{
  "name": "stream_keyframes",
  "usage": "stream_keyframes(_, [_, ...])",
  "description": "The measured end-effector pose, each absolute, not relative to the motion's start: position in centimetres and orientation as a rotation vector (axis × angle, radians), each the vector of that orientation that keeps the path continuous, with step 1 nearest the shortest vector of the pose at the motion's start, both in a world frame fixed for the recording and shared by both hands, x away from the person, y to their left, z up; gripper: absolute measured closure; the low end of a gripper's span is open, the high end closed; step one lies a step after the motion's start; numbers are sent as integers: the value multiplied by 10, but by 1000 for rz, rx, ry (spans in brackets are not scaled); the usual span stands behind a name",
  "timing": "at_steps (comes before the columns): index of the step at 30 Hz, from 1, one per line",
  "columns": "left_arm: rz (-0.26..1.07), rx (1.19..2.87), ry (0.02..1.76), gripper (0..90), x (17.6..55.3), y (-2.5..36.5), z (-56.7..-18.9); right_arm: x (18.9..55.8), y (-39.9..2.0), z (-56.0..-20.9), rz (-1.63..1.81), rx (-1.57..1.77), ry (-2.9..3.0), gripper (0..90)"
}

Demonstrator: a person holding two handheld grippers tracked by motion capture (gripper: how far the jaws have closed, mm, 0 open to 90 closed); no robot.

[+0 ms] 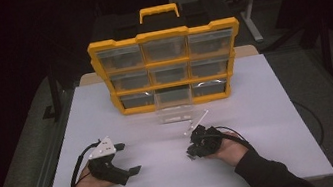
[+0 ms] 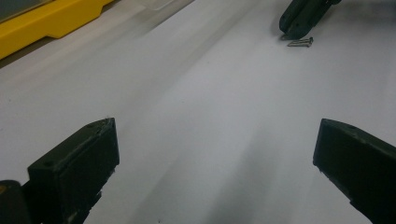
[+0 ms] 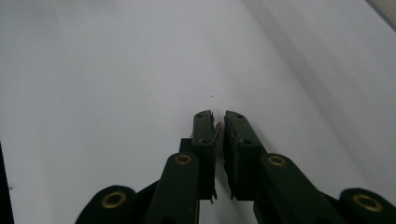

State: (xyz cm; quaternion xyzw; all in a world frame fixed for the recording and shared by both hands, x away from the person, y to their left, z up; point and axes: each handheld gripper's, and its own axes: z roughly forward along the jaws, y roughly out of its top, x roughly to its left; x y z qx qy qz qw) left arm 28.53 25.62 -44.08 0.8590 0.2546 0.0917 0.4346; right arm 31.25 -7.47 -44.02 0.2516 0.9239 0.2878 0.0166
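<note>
On the white table (image 1: 270, 122), toward twelve o'clock, stands the yellow organizer (image 1: 167, 68), upright, its clear drawers facing the person. One clear drawer (image 1: 174, 106) is pulled out of the bottom row and sits on the table just in front of its slot.

At about seven o'clock the left gripper (image 1: 126, 158) rests low in the person's hand, released: in the left gripper view its jaws stand wide apart with bare table between them. At about five o'clock the right gripper (image 1: 192, 154) is tipped down to the table, pointing toward nine o'clock. Its jaws are almost clenched, and in the right gripper view a small screw (image 3: 217, 131) sits in the narrow gap between them, lengthwise. (Whether they truly pinch it or only bracket it is hard to tell.) The left gripper view shows that screw (image 2: 300, 42) lying flat on the table, right at the tip of the right gripper (image 2: 292, 33).

The screw is likely light, stiff and slick, and its round shank will probably roll or skid on the smooth tabletop. The better hold is across the shank, near the head, with the tips pressed close to the surface. A loose pinch could flick it away.
</note>
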Motion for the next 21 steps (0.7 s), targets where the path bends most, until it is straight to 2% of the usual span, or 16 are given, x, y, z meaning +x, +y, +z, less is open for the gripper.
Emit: stream_keyframes(21, [211, 2144, 618, 0, 284, 254, -442, 314, -78, -437, 900, 798, 2859, 858])
